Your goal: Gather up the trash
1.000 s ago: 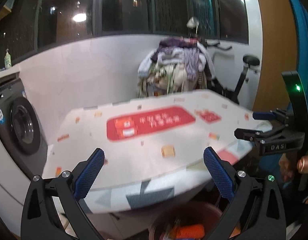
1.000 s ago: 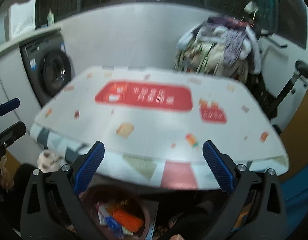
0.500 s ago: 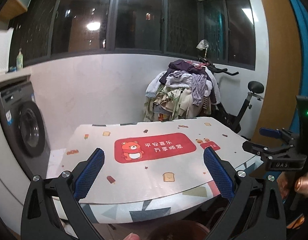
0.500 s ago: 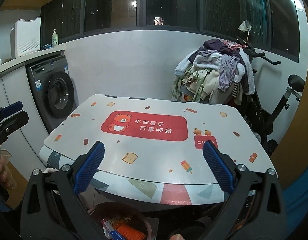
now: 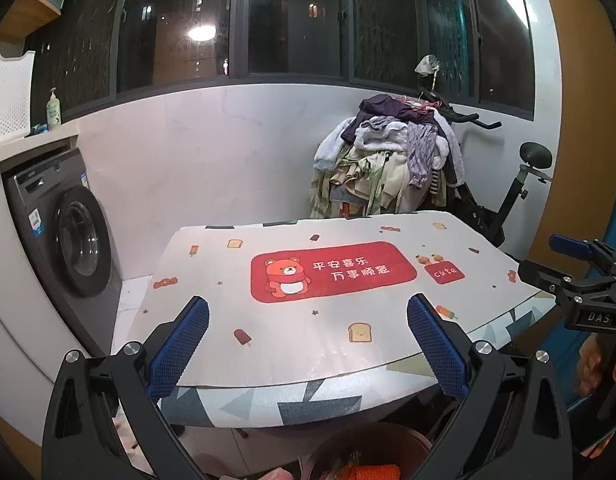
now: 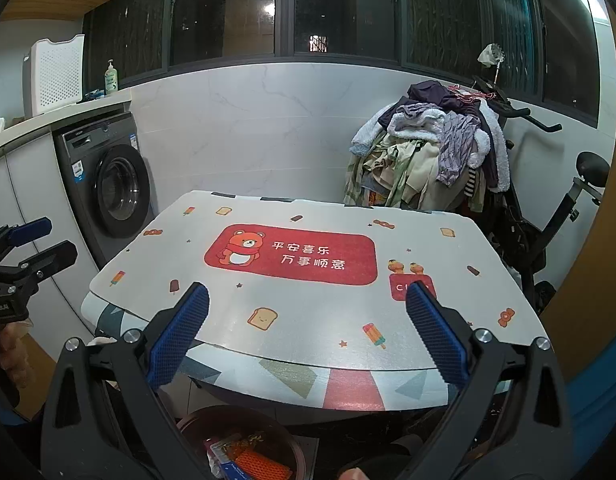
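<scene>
Both tools held level above the near edge of the bench (image 6: 487, 300), whose bear-print mat carries no loose item in either view. Left tool (image 5: 308, 344): jaws spread wide, nothing between the blue pads. Right tool (image 6: 308, 332): likewise wide open and empty; it also appears at the right margin of the left view. The trash lies below and just behind both tools, inside a brown bin (image 6: 228, 420) on the floor under the bench edge: an orange mesh piece (image 6: 260, 462) lies with its long axis running obliquely, beside a blue-and-white wrapper (image 6: 228, 468). The bin sits left of centre beneath the right tool and right of centre beneath the left tool, so neither hand is clearly nearer. The bin's contents are cut off by the frame edge and by the tool bodies; whether further trash remains elsewhere cannot be determined. The collection appears largely complete.
</scene>
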The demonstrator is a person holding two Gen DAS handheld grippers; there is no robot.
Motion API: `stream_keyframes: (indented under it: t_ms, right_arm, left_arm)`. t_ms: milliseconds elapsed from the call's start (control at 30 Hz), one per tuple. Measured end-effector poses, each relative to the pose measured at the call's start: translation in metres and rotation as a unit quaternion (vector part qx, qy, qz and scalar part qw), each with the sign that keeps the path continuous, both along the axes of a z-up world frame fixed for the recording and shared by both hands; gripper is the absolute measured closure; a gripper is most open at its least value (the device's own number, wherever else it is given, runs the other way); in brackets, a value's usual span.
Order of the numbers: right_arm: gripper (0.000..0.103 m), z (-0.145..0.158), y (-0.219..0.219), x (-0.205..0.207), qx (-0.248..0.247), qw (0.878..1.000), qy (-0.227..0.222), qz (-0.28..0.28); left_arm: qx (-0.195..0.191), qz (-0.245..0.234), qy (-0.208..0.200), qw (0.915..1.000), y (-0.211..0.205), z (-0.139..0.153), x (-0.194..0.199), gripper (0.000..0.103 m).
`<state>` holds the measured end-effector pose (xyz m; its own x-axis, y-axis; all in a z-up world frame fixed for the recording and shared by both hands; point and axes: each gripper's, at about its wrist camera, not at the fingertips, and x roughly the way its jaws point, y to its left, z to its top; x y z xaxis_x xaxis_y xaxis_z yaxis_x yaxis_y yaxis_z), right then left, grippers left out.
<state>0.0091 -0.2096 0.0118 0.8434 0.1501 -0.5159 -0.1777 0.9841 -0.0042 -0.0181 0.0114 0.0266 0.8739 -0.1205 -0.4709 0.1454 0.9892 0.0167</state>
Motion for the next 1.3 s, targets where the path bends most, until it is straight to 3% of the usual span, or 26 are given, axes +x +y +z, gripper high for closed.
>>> stream_keyframes:
  t_ms: [1300]
  right_arm:
    - [0.006, -0.0005, 0.0021, -0.0003, -0.002, 1.0, 0.001, 0.003]
  left_arm:
    - [0.028, 0.032, -0.002, 0.9991, 0.0003, 0.0022, 0.0029, 0.006]
